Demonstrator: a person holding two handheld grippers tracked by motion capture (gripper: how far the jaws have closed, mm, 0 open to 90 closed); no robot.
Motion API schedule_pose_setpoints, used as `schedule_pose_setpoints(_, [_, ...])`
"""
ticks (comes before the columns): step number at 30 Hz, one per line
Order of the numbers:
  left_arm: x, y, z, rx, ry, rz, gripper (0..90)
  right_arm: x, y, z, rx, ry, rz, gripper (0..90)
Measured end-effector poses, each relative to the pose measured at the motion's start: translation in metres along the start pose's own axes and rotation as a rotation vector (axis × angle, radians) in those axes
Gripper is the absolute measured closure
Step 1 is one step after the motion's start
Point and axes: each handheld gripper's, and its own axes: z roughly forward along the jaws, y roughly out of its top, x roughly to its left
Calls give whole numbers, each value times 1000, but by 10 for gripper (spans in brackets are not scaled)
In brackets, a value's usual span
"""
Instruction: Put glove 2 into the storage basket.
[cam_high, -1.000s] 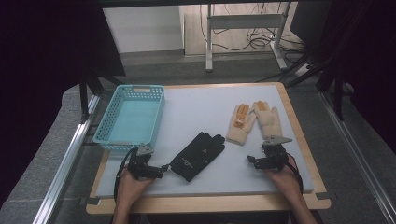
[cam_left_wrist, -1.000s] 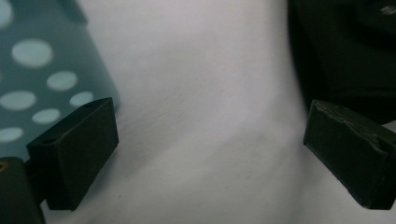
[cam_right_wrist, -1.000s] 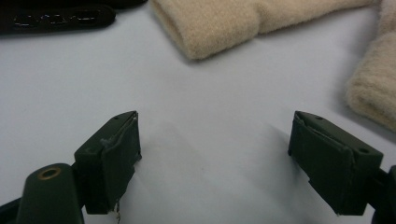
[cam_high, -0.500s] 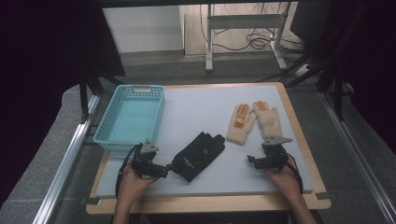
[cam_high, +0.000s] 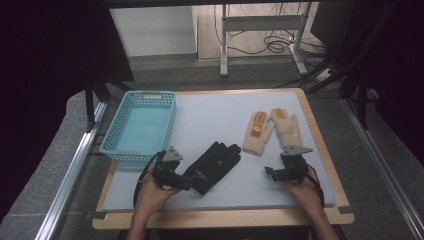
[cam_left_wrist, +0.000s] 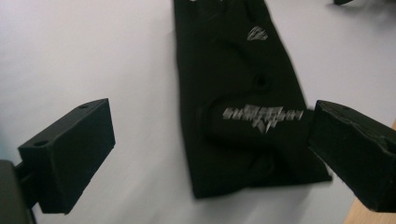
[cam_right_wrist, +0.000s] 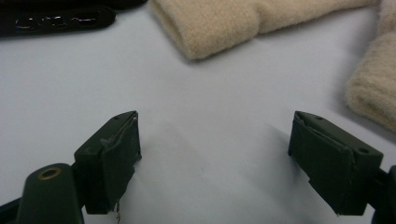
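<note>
Approach step at lower centre: left gripper (cam_high: 197, 176) fingers apart astride black glove (cam_left_wrist: 243, 102) cuff; next, lower and clamp.

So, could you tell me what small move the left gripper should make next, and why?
Probably ease the left gripper down and forward until the cuff end of the black glove sits between its pads, then close. Its jaws stand wide open, one on each side of the cuff, not touching it. The glove lies flat on the mat, and the blue basket beside it looks the likely destination.
</note>
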Motion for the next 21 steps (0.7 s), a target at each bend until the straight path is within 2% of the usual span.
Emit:
schedule_pose_setpoints(5, [-1, 20, 29, 37, -58, -9, 0, 0, 0, 0, 1, 0, 1, 165])
schedule_pose_setpoints(13, [1, 42, 67, 130, -82, -20, 0, 0, 0, 0, 0, 0, 1, 165])
schedule_pose_setpoints(17, [-6, 44, 83, 194, -83, 4, 0, 0, 0, 0, 1, 0, 0, 164])
schedule_pose_setpoints(19, [-10, 42, 90, 234, -85, 30, 0, 0, 0, 0, 1, 0, 1, 165])
schedule_pose_setpoints(21, [-17, 39, 94, 260, -55, 63, 0, 0, 0, 0, 1, 0, 1, 164])
